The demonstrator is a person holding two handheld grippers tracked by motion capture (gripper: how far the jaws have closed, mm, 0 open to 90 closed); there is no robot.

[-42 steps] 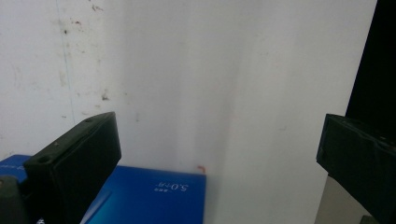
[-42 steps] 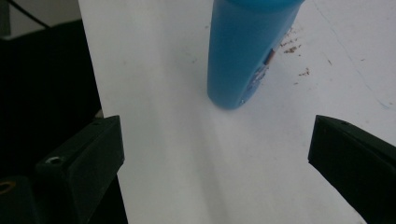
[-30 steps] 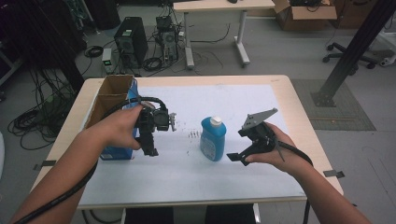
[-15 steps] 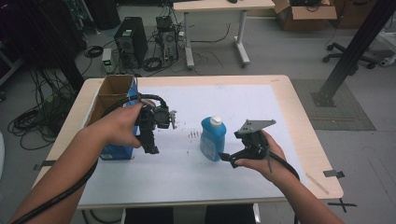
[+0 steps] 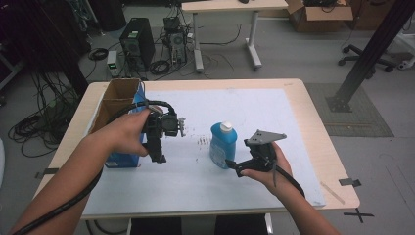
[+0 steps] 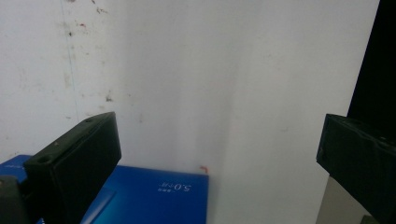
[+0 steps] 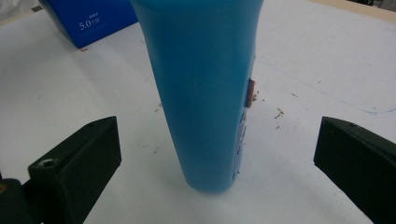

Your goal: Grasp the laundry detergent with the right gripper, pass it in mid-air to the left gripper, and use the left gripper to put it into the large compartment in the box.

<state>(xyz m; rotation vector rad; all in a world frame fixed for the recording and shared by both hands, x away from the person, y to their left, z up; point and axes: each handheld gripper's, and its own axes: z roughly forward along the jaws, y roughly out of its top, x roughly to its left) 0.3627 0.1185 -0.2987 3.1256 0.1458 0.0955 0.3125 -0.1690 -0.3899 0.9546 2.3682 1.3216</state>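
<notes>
A blue bottle [image 5: 223,145] with a white cap stands upright on the white mat [image 5: 254,110] near the table's middle. My right gripper [image 5: 236,167] is low at the bottle's near right side, open, its jaws pointing at the bottle's base. In the right gripper view the bottle [image 7: 205,93] rises between the two wide-apart jaws without touching either. My left gripper [image 5: 157,151] hangs left of the bottle, open, jaws pointing down. In the left gripper view that gripper [image 6: 219,149] holds nothing, with bare mat below it.
A blue carton [image 5: 123,159] with open brown flaps stands at the table's left edge, right beside the left gripper; its corner [image 6: 159,196] lies under the left jaws. Small dark crumbs [image 5: 200,141] dot the mat left of the bottle. The right half of the mat has room.
My right gripper has dropped lower and moved left, closing in on the bottle's base. The left gripper has barely moved.
</notes>
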